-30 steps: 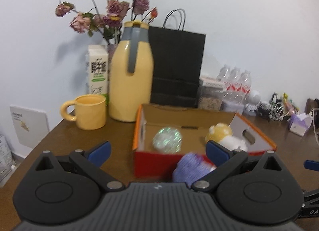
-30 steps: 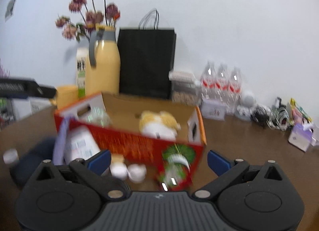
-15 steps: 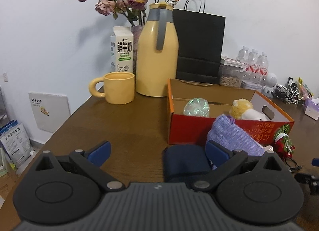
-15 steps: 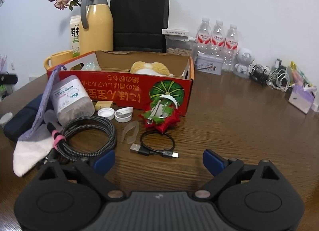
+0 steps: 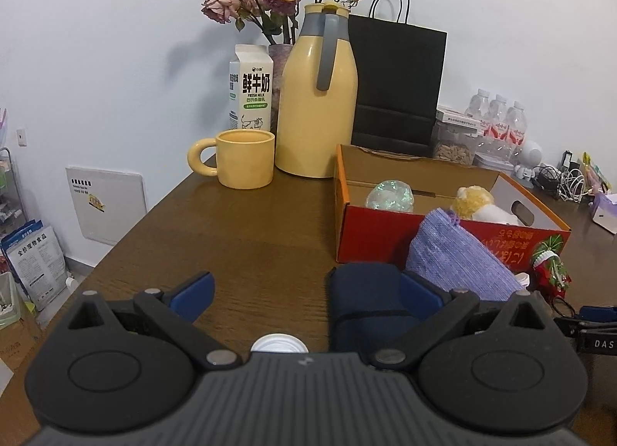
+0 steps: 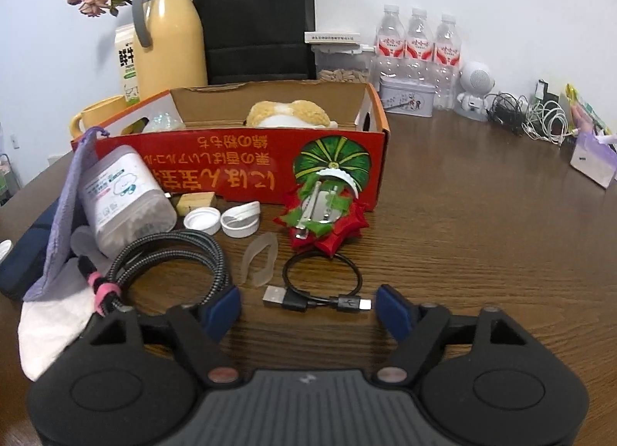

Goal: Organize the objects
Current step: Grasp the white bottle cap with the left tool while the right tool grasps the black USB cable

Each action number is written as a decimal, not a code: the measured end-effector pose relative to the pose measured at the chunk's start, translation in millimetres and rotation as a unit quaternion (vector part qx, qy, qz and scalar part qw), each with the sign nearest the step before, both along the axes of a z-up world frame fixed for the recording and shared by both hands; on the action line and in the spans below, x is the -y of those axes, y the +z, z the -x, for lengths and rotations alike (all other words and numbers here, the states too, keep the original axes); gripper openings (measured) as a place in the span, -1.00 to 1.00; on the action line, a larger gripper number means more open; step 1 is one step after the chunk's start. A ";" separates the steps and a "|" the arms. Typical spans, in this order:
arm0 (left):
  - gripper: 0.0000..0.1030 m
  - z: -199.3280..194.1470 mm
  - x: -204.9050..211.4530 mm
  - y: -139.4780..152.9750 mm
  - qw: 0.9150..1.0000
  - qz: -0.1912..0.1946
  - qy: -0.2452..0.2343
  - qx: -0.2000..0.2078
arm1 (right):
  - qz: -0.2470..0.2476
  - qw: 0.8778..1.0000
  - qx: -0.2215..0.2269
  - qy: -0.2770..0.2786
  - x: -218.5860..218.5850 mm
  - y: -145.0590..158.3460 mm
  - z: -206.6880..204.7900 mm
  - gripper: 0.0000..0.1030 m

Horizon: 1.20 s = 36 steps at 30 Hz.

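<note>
A red cardboard box (image 6: 231, 160) (image 5: 374, 230) holds a plush toy (image 6: 289, 114) and a shiny ball (image 5: 389, 195). In front of it lie a short black USB cable (image 6: 320, 292), a braided cable coil (image 6: 169, 257), a red-green hair clip (image 6: 324, 214), two white caps (image 6: 219, 220), a plastic jar (image 6: 123, 199), a purple cloth (image 5: 459, 257) and a navy pouch (image 5: 366, 303). My right gripper (image 6: 308, 309) is open, low over the table just short of the USB cable. My left gripper (image 5: 308, 292) is open, with a white cap (image 5: 279, 344) between its fingers and the pouch against its right finger.
A yellow mug (image 5: 239, 157), yellow thermos (image 5: 320, 99), milk carton (image 5: 250, 87), flowers and a black paper bag (image 5: 397, 79) stand behind the box. Water bottles (image 6: 416, 41), a tin, a small speaker and tangled cables (image 6: 540, 118) line the back right. The table's left edge (image 5: 127, 230) is near.
Both grippers have pulled back and dropped lower toward the table. The right one now sits just short of the USB cable. The white cap has come into the left view.
</note>
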<state>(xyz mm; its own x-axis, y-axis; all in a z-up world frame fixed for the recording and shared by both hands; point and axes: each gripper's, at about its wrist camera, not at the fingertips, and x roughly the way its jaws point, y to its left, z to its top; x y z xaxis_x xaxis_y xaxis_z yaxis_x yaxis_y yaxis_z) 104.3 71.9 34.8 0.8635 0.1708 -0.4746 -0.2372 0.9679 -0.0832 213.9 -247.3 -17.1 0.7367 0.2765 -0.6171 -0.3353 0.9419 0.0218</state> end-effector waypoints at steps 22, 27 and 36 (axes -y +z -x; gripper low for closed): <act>1.00 10.0 -2.8 -4.8 1.000 -0.007 0.018 -0.017 | -0.017 0.999 0.035 0.001 15.1 7.0 24.6 -0.78; 1.00 12.6 -4.5 -4.1 1.000 -0.008 0.023 -0.018 | -0.018 0.999 0.036 -0.009 16.4 7.5 25.0 -0.02; 1.00 14.6 -3.8 -4.1 1.000 -0.006 0.021 -0.015 | 0.039 0.996 0.034 0.071 -7.8 4.4 13.7 -0.33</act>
<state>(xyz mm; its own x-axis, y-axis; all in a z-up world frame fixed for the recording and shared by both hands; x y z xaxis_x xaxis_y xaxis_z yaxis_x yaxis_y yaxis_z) 89.7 75.7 30.7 0.8409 0.2116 -0.4980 -0.2795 0.9580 -0.0648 200.2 -239.4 -12.6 0.7352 0.3333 -0.5903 -0.4628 0.8830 -0.0779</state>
